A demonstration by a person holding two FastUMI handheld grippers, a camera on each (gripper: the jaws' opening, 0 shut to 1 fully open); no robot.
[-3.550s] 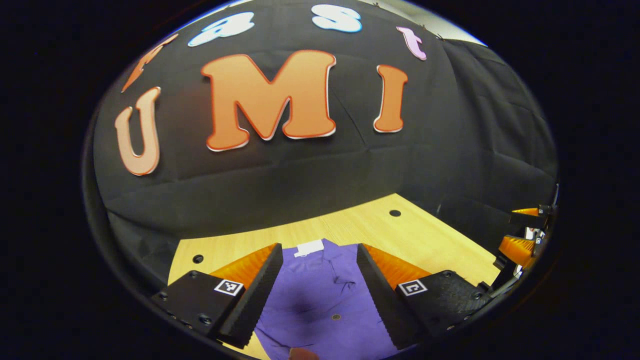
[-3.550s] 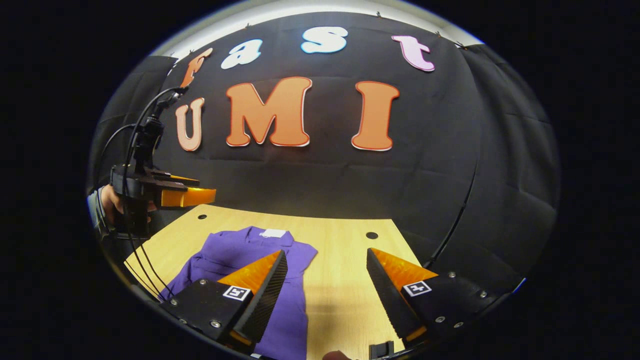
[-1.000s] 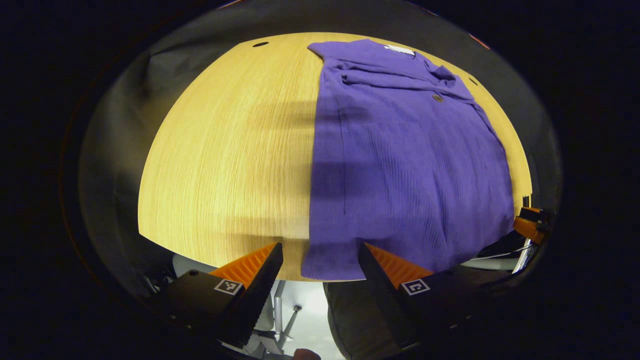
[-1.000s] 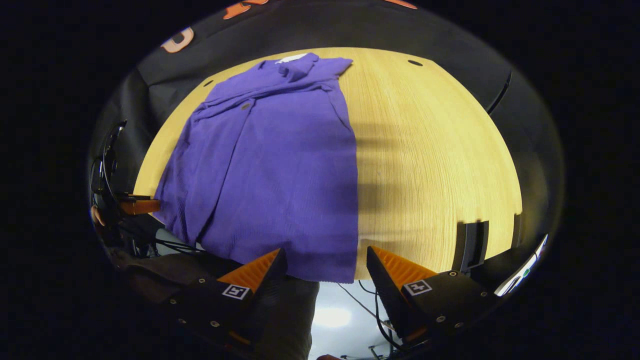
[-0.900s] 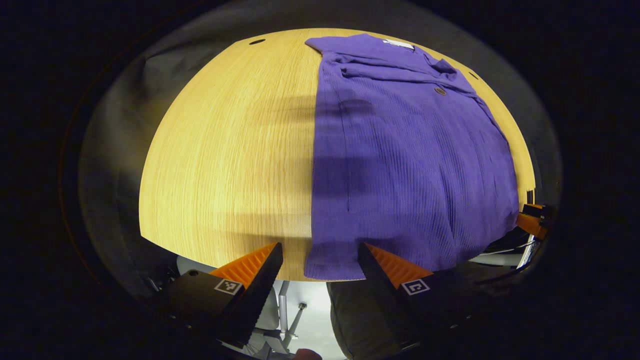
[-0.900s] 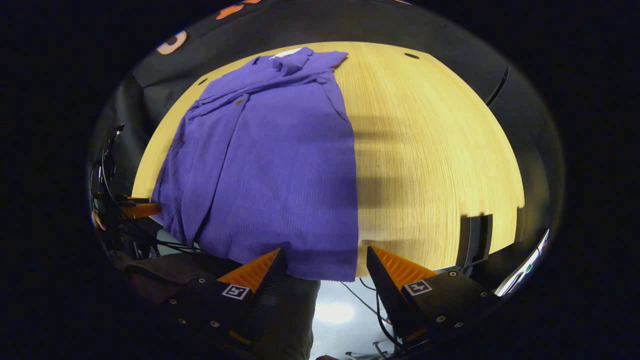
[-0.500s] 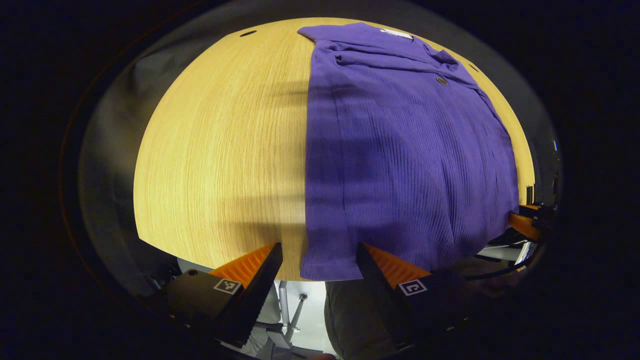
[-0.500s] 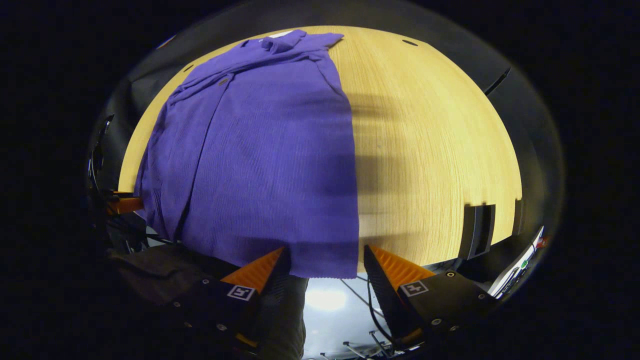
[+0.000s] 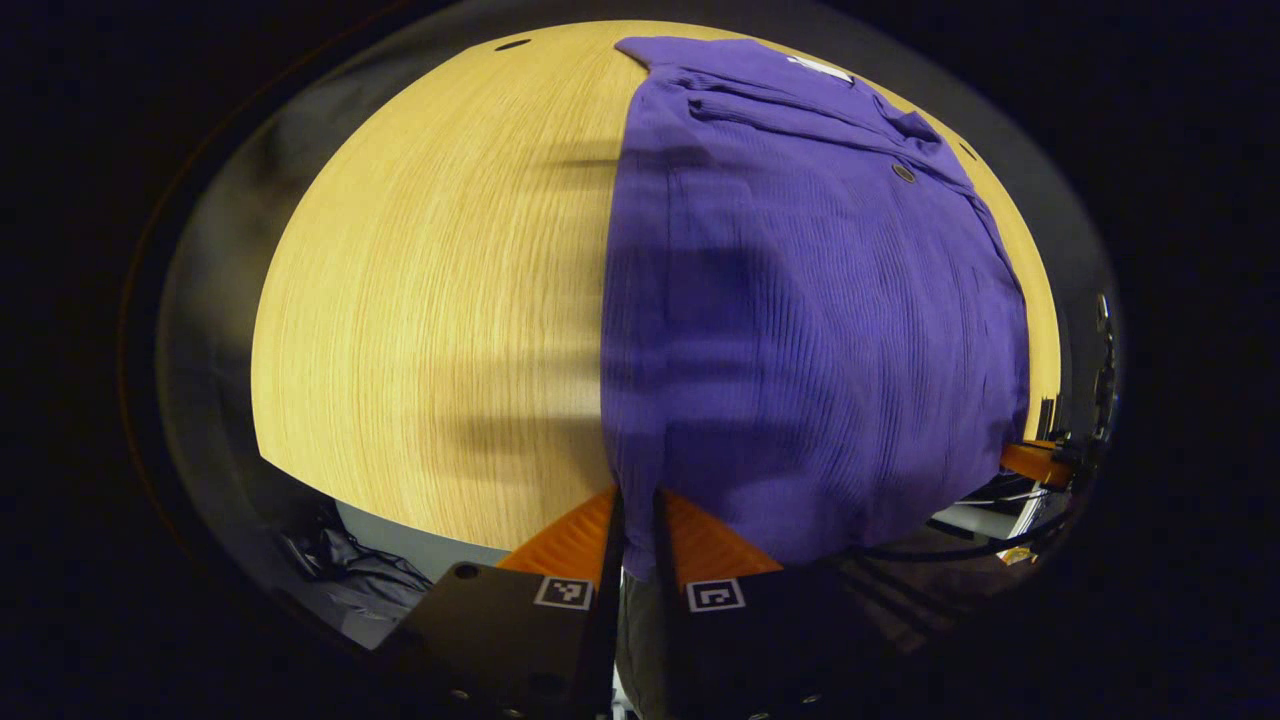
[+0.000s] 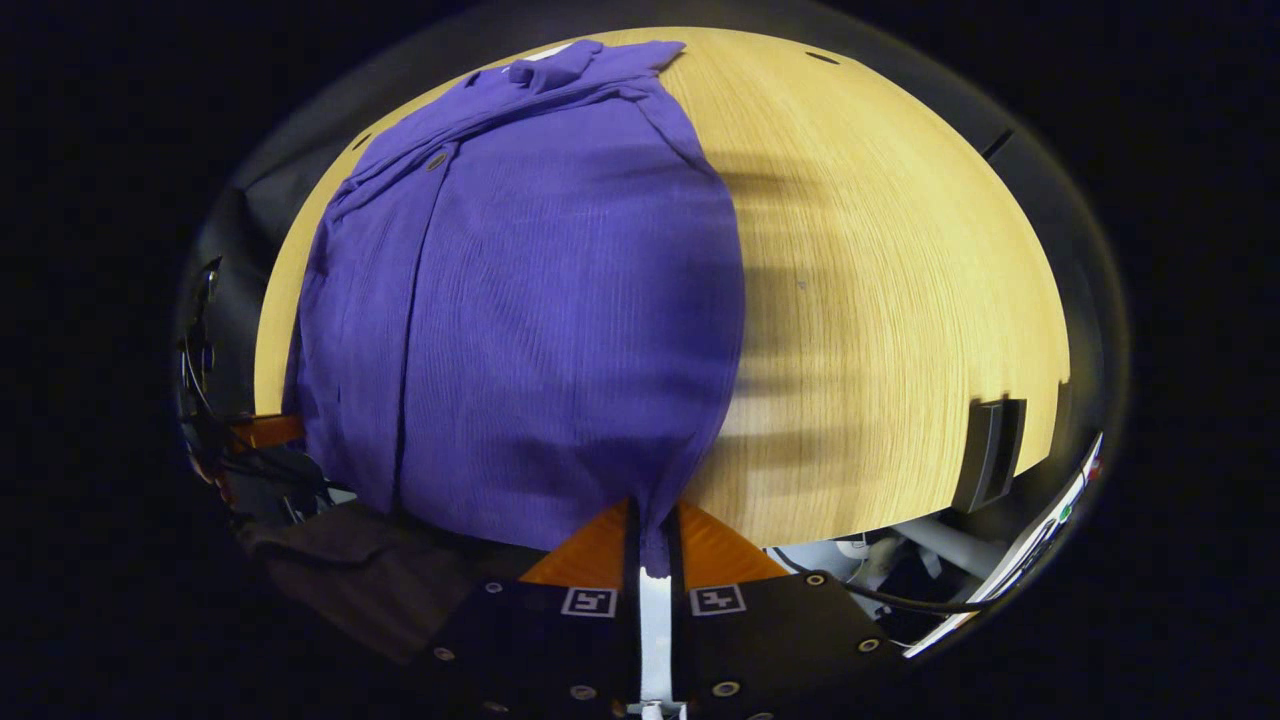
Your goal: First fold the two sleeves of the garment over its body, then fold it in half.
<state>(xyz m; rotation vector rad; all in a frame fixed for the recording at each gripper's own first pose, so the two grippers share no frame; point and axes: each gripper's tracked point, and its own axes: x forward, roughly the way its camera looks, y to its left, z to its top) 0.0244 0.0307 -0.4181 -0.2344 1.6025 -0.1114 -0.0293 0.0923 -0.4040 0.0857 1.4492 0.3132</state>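
A purple button shirt (image 9: 800,290) lies lengthwise on the wooden table (image 9: 430,300), collar at the far end, sleeves folded over its body. Its hem hangs at the near table edge. In the left gripper view my left gripper (image 9: 637,500) is shut on the hem's left corner. In the right gripper view the shirt (image 10: 540,300) shows again, and my right gripper (image 10: 652,515) is shut on the hem's right corner. The other gripper (image 9: 1035,462) shows small at the right edge of the left gripper view.
Bare wood (image 10: 880,300) stretches to the right of the shirt in the right gripper view. A dark bracket (image 10: 988,450) sits at the table's near right edge. Cables (image 10: 900,595) and dark cloth (image 10: 330,570) hang below the table edge.
Both grippers were open in front of the hem half a second ago; now both have closed on the hem's corners and moved slightly closer to the table.
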